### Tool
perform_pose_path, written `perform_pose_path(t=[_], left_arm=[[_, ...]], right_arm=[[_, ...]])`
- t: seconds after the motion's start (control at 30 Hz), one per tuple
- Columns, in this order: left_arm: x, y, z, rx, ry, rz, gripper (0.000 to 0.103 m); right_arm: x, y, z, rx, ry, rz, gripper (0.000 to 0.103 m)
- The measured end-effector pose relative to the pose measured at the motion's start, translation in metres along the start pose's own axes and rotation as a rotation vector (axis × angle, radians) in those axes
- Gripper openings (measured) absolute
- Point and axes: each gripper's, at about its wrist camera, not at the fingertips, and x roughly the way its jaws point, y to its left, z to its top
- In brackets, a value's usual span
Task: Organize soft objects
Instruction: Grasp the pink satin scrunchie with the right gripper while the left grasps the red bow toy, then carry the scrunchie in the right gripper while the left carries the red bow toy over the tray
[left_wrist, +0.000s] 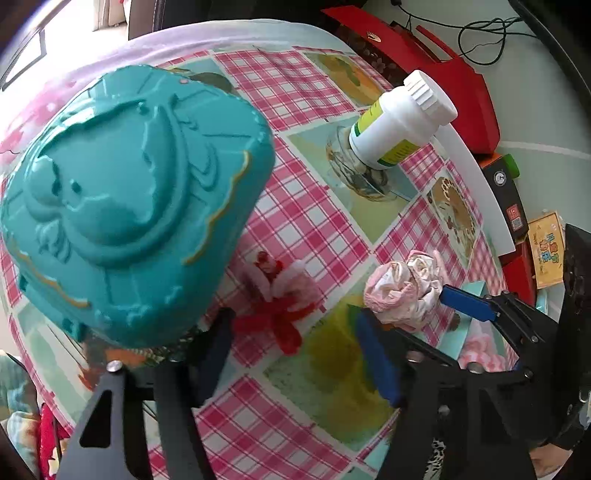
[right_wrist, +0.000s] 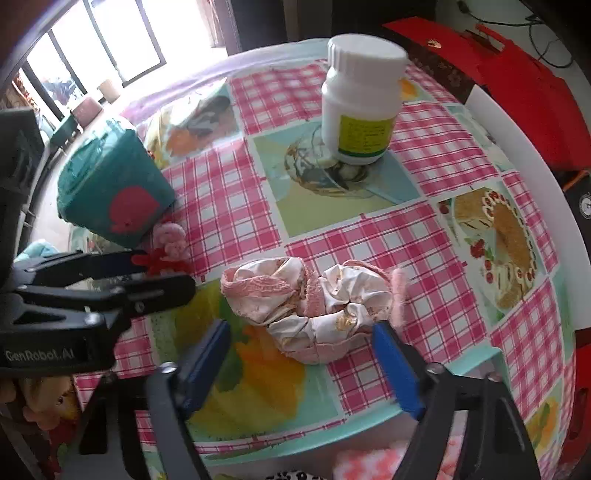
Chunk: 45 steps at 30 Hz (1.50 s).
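Observation:
A red and pink plush toy (left_wrist: 275, 302) lies on the checked tablecloth (left_wrist: 295, 110), right beside a teal embossed box (left_wrist: 129, 206). My left gripper (left_wrist: 295, 354) stands open over it, one finger on each side, and the pads are not pressing on it. A crumpled pink and white cloth (right_wrist: 314, 306) lies near the table's front edge. My right gripper (right_wrist: 301, 354) is open and straddles the cloth from the near side. In the right wrist view the left gripper (right_wrist: 162, 273) reaches in from the left at the plush toy (right_wrist: 170, 247).
A white bottle (right_wrist: 362, 99) with a yellow-green label stands mid-table on a printed square. The teal box (right_wrist: 114, 188) sits at the left. Red boxes (left_wrist: 461, 85) and cables lie beyond the table's right rim. A pink fluffy item (right_wrist: 388, 461) shows below the front edge.

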Motion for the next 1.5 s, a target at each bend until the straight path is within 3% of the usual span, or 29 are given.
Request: perform_pose_path(t=[0.07,0.13,0.3,0.63,1.1,1.3,1.5], left_arm=[[0.0,0.001,0.0,0.006,-0.009,-0.005,0.054],[0.001,0.0,0.0,0.023,-0.011,-0.007,0.046],[0.003,-0.001,0.002,0.039,-0.009,-0.025,0.032],[0.004,-0.004,0.003,0.079,0.002,-0.05,0.026],[0.006,-0.014,0.001,0.174,0.016,-0.069,0.024],[0.007,-0.017,0.0,0.216,0.018,-0.081,0.024],[0.007,-0.017,-0.001,0.249,0.025,-0.099,0.024]], right_arm=[[0.006,0.002,0.002,-0.002,0.007,-0.011,0.069],[0.01,0.002,0.003,0.007,0.007,-0.008,0.057],[0.017,-0.003,0.004,0.044,0.011,-0.004,0.047],[0.015,-0.028,-0.004,0.162,0.004,0.002,0.022],[-0.038,-0.038,-0.054,0.383,-0.101,-0.006,0.017],[-0.074,-0.034,-0.085,0.566,-0.219,-0.054,0.017],[-0.085,-0.012,-0.099,0.719,-0.289,-0.128,0.017]])
